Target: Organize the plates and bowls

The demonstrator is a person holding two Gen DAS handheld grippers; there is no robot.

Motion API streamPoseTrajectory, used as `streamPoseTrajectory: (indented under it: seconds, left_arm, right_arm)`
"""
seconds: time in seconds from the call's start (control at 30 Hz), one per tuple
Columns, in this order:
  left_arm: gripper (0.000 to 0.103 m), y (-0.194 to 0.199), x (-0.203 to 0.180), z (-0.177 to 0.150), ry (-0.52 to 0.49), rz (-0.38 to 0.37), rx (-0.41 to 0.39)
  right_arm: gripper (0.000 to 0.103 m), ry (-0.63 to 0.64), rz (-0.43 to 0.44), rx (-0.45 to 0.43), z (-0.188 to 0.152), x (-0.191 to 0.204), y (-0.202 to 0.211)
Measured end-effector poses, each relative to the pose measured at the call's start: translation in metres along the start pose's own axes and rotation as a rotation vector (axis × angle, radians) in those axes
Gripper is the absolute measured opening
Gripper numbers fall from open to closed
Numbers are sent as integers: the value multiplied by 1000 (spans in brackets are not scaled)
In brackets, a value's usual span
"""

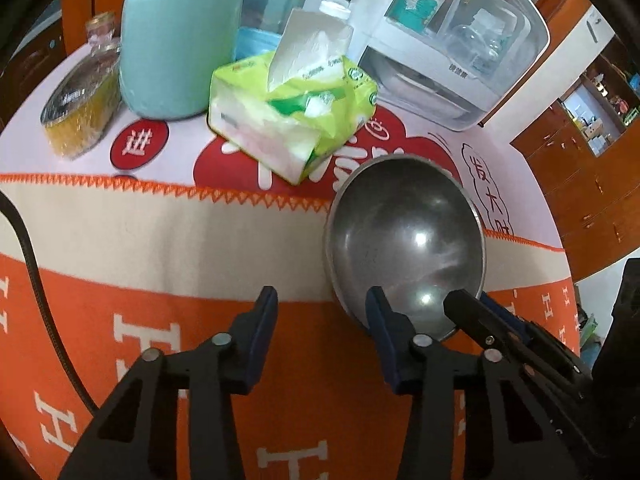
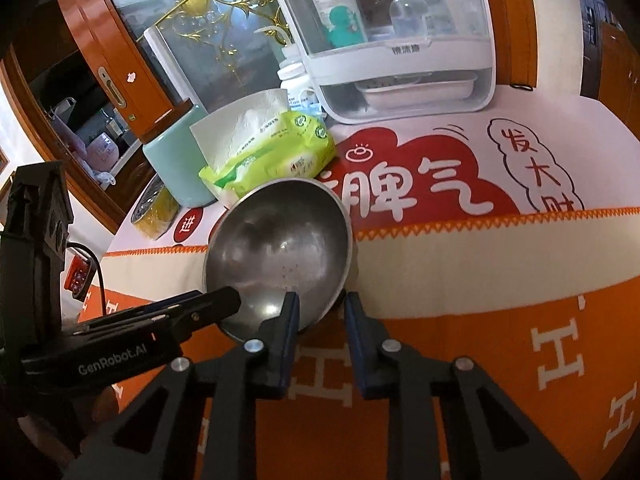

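A steel bowl stands on the orange and cream cloth, with both grippers at its near rim. My left gripper straddles the rim's left part. One finger is inside the bowl, and the other finger is outside with a clear gap to the wall. My right gripper has the rim of the bowl between its pads. Its jaws are narrow and close on the wall. In the left wrist view the right gripper shows as clasping the rim from the right.
Just behind the bowl lies a green tissue pack. Further back stand a teal canister, a gold tin and a white storage box holding bottles. A black cable hangs at the left.
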State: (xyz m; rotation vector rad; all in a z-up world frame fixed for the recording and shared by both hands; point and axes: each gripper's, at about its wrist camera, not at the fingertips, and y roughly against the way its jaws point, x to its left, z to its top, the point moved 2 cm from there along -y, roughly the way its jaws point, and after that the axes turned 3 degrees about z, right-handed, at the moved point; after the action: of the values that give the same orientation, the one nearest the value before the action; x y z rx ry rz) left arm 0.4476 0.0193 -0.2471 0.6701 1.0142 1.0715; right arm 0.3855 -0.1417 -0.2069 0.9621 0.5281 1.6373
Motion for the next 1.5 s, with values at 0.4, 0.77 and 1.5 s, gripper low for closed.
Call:
streamPoseTrajectory:
  seconds: [0.4, 0.77, 1.5]
  left_arm:
    - [12, 6, 17, -28, 97, -12, 62]
    - [12, 37, 29, -80, 65, -11, 137]
    - [12, 114, -26, -164, -164, -108, 216]
  right_arm:
    - [11, 16, -27, 60, -23, 15, 6]
    - [10, 32, -23, 116, -51, 42, 36]
    - [10, -47, -92, 131, -140, 44, 152]
